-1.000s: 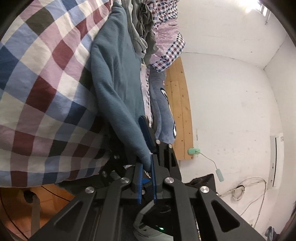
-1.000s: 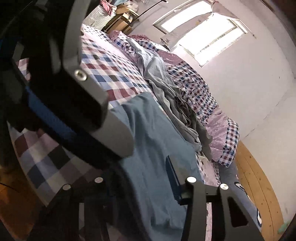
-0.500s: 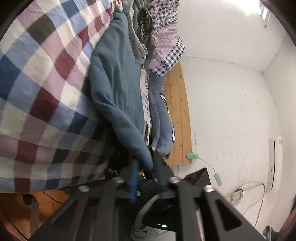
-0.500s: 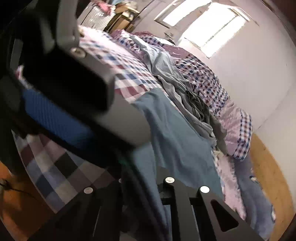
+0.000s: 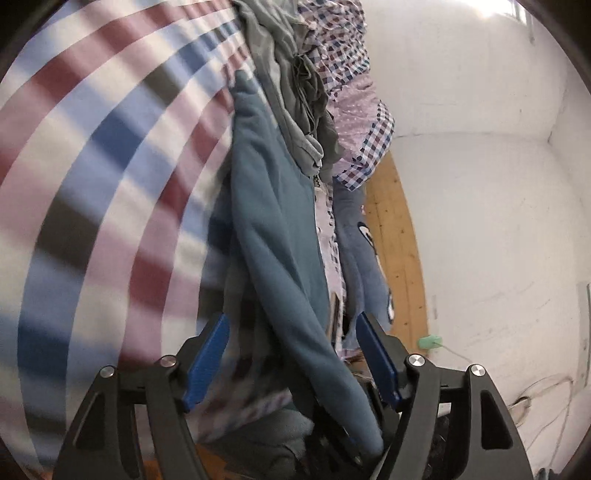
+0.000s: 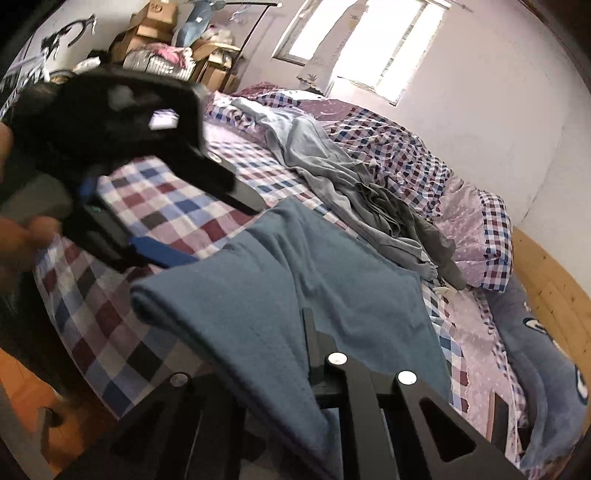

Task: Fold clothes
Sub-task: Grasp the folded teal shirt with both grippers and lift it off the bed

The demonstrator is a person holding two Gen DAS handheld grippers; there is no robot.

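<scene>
A teal garment lies spread on the checked bed cover, its near edge hanging over the bedside. My right gripper is shut on that near edge; cloth drapes over and hides its left finger. In the left wrist view the same teal garment runs as a long strip down between the fingers of my left gripper, which stands open with both blue pads well apart from the cloth. The right wrist view shows the left gripper's blue pad just left of the garment, and a hand holding that tool.
Crumpled grey clothes lie further back on the bed. A blue plush pillow hangs at the bed's right side by a wooden wall panel. Cardboard boxes are stacked by the far wall. A green plug with cable lies on the floor.
My left gripper, shut on the teal garment's edge a second ago, has opened and let it go. My right gripper has closed on the garment's near edge. The left tool is moving, blurring its view.
</scene>
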